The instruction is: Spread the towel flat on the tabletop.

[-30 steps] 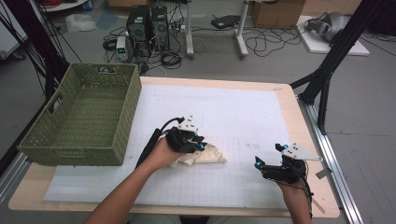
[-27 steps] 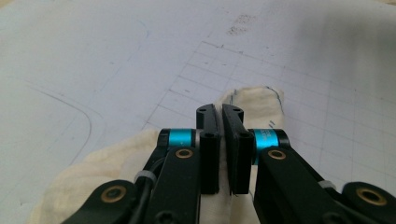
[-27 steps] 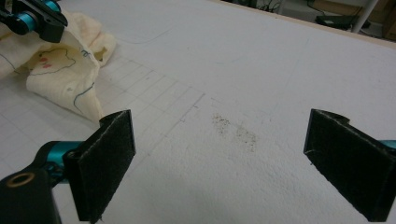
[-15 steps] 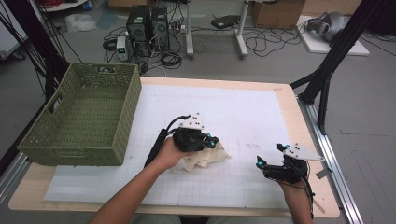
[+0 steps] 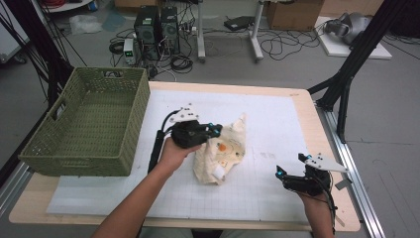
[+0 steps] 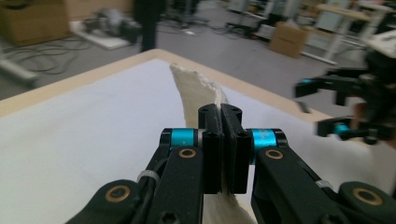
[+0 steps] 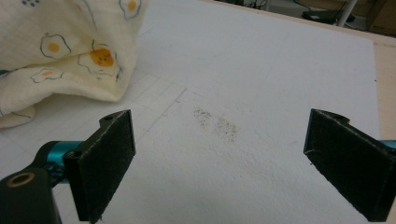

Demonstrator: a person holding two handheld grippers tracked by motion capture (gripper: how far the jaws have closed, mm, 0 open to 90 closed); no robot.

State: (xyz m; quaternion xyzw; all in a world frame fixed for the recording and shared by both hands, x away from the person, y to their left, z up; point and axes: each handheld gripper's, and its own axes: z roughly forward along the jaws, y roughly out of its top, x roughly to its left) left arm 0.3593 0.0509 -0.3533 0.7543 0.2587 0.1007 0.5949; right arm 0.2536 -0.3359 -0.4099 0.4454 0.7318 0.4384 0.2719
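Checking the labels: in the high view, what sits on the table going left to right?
Basket → left tool, shut on the cloth → right tool, open, apart from the cloth.

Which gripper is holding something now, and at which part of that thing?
The left gripper is shut on an edge fold of the egg-print cloth. The right gripper is open and holds nothing.
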